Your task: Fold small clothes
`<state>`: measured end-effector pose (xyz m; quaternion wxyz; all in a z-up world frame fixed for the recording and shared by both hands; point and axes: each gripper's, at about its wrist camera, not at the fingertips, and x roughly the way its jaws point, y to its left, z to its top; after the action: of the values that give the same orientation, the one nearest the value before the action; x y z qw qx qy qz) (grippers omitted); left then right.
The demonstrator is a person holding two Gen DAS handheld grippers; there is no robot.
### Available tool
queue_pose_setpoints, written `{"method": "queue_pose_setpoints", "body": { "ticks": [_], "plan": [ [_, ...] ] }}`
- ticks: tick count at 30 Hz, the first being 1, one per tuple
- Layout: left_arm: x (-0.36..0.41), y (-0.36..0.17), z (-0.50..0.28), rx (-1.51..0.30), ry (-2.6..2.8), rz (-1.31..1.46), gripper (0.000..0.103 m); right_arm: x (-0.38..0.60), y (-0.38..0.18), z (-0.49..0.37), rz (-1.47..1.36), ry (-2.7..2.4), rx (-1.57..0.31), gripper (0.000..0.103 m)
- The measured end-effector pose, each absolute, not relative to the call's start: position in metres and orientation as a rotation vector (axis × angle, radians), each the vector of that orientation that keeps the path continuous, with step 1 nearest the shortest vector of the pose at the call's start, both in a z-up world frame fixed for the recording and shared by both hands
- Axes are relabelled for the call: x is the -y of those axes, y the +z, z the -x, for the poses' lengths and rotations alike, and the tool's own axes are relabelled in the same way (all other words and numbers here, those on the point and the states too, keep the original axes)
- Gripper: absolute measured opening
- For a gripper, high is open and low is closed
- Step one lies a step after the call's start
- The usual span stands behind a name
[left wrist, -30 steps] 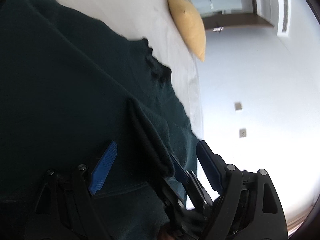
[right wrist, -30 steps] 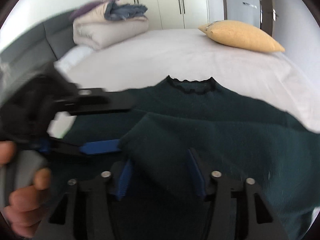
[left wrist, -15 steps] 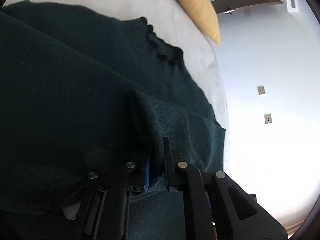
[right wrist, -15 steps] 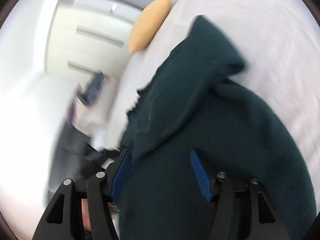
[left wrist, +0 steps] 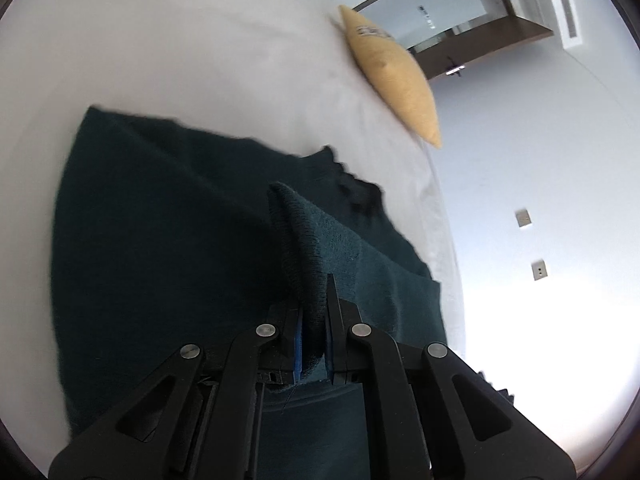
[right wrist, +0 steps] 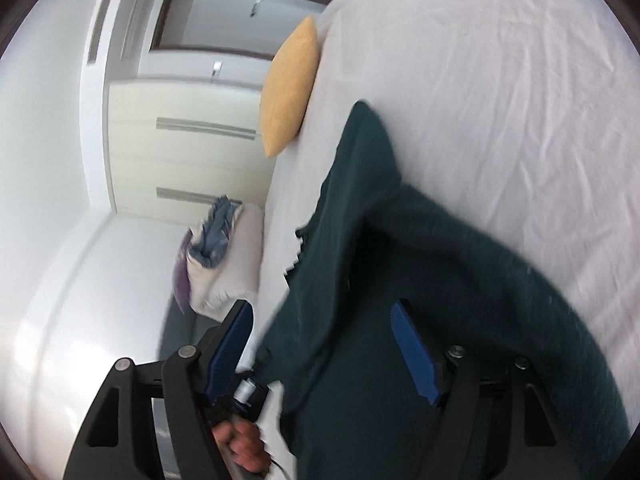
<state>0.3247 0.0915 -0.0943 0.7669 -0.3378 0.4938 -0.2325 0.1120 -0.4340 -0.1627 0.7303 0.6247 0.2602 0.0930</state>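
A dark green knit sweater (left wrist: pixel 168 248) lies on the white bed (left wrist: pixel 180 52), its scalloped neckline toward the yellow pillow. My left gripper (left wrist: pixel 314 304) is shut on a ribbed fold of the sweater's edge and holds it raised above the cloth. In the right wrist view the sweater (right wrist: pixel 460 280) drapes between the blue pads of my right gripper (right wrist: pixel 324 332), which is open with cloth lying loosely over it. The hand holding the other gripper shows at the bottom of that view.
A yellow pillow (left wrist: pixel 394 76) lies at the far side of the bed; it also shows in the right wrist view (right wrist: pixel 288 84). Folded bedding and clothes (right wrist: pixel 216 252) are stacked by the wardrobe (right wrist: pixel 180 140). The bed edge runs beside a white wall.
My left gripper closed on the sweater fold and lifted it. My right gripper stayed open and swung and tilted sideways, with the sweater now draped over it.
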Motion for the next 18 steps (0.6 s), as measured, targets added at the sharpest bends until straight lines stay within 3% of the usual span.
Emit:
{"method": "queue_pose_setpoints", "body": {
  "ticks": [6,11,18],
  "plan": [
    [-0.105,-0.114,-0.326,-1.089,-0.490,0.739,0.006,0.443,-0.160,-0.127,-1.473,0.207,-0.546,0.079],
    [-0.105,-0.116,-0.327,-1.083,-0.496,0.713,0.006,0.428,-0.158,-0.157,-1.448,0.192,-0.637,0.080],
    [-0.108,-0.123,-0.328,-1.101,-0.486,0.716,0.006,0.442,-0.165,-0.160,-1.444,0.133,-0.617,0.078]
  ]
}}
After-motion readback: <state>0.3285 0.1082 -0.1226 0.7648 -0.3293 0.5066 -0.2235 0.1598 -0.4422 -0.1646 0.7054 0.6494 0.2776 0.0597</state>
